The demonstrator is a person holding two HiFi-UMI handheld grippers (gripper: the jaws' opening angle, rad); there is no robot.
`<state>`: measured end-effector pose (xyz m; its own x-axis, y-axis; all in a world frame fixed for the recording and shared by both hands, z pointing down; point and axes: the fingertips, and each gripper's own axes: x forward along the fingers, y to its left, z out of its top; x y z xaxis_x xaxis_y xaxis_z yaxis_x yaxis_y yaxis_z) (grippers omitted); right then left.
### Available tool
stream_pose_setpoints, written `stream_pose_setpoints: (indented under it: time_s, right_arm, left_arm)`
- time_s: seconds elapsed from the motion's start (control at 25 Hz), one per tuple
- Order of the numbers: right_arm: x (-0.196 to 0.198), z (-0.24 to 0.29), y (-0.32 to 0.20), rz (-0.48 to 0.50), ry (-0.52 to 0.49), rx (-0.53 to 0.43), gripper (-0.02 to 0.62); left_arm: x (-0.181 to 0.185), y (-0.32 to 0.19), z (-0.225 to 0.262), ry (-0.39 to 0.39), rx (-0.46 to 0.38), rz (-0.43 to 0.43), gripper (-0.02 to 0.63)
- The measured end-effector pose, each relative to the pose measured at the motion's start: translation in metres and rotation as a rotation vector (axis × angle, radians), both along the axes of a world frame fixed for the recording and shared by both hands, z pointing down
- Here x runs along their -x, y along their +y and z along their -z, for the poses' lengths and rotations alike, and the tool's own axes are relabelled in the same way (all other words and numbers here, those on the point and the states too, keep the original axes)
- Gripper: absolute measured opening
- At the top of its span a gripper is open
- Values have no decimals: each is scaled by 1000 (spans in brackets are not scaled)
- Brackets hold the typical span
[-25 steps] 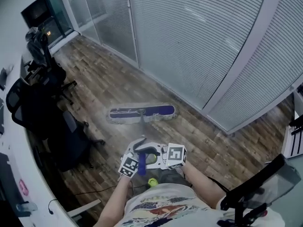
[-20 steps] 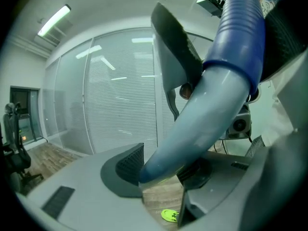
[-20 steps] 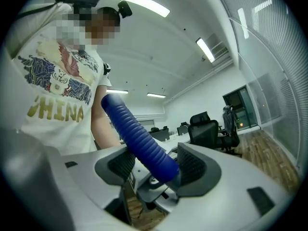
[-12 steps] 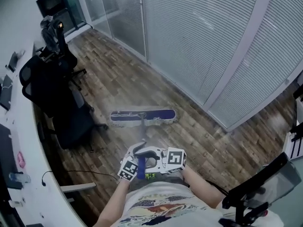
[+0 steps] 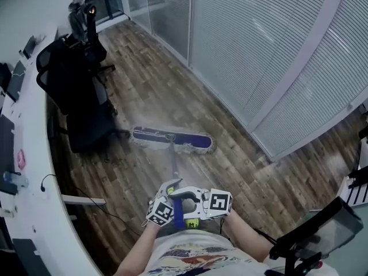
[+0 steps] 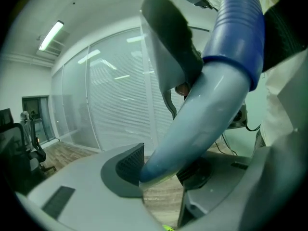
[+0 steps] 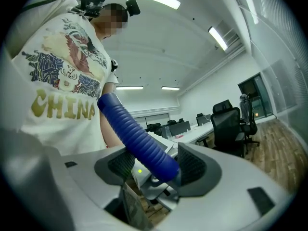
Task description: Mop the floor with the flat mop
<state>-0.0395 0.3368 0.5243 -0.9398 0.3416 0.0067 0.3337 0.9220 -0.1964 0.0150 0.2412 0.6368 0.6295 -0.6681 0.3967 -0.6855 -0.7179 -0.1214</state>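
Note:
The flat mop head (image 5: 171,139), blue on top with a grey fringe, lies on the wood floor ahead of me. Its thin pole (image 5: 174,164) slants back to my hands. My left gripper (image 5: 171,199) is shut on the pale part of the mop handle (image 6: 202,109); the blue ribbed grip (image 6: 239,23) continues above it. My right gripper (image 5: 194,200) sits just right of the left one and is shut on the blue ribbed grip (image 7: 139,138), close to my printed shirt (image 7: 62,81).
Black office chairs (image 5: 77,96) stand left of the mop head beside a long white desk (image 5: 29,171). A wall of white blinds (image 5: 276,50) runs along the right. Another chair (image 5: 313,229) is at the lower right. A cable (image 5: 98,209) lies on the floor.
The view has swung left, with the chairs now nearer the mop. The mop head has tilted, its right end lower in the picture. Both grippers keep their hold on the handle.

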Motion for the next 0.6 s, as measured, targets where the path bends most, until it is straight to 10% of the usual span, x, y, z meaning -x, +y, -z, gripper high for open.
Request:
stream_pose_setpoints:
  time_s: [0.6]
  right_arm:
    - [33,-17,-41,39,53,-66,258]
  left_arm:
    - [30,-44,-14,-36,-21,-35,144]
